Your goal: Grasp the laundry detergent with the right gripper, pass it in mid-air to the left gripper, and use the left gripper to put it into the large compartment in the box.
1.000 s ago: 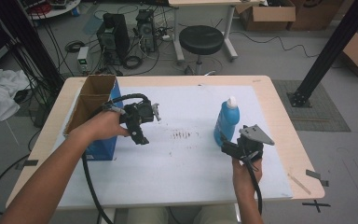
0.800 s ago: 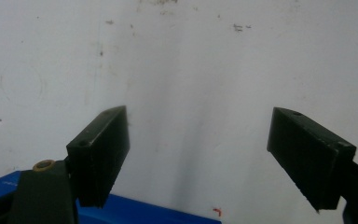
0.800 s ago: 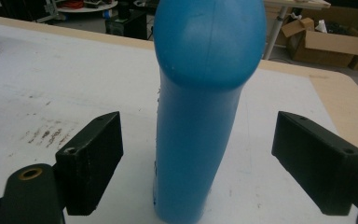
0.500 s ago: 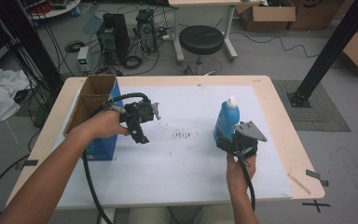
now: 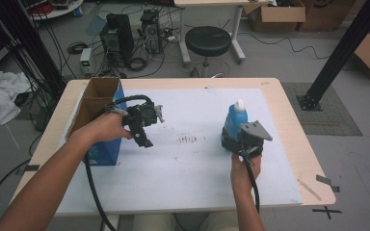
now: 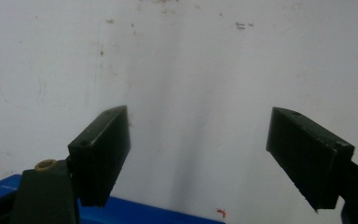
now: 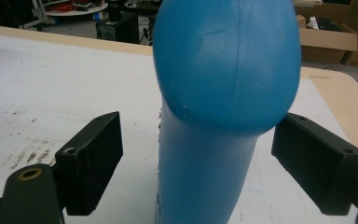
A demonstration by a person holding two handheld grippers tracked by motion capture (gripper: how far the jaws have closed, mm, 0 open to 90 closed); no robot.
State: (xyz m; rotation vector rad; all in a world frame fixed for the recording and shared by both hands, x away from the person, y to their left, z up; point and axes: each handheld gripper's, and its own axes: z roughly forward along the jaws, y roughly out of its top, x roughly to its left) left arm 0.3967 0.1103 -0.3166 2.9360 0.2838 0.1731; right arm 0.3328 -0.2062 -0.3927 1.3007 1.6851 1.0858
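Nearest the near edge of the tabletop (image 5: 279,192), at its right: right hand (image 5: 243,166) gripping the right gripper (image 5: 231,139), grey three-cornered plate on top, cable trailing back along the wrist. Jaws spread apart, one on each side of the blue bottle (image 5: 234,122), neither pad pressing on it. From the right gripper view: blue bottle (image 7: 214,116) standing upright between the two black jaws, gaps visible on both sides, wide rounded shoulder above a narrower lower body.

Farther in, on the white sheet (image 5: 192,168) covering the tabletop: bottle upright in the right half, white cap on top, well clear of the right edge. A patch of small dark marks (image 5: 188,139) near the middle of the sheet.

Toward the left edge: left hand (image 5: 108,127) holding the left gripper (image 5: 144,139) above the sheet, pointed down, just beside the blue cardboard box (image 5: 101,115). Jaws released and wide apart, nothing between them. From the left gripper view: bare white sheet beyond the jaws, a strip of the blue box (image 6: 121,217) along the bottom.

Box open at the top, brown inside, standing along the left edge.
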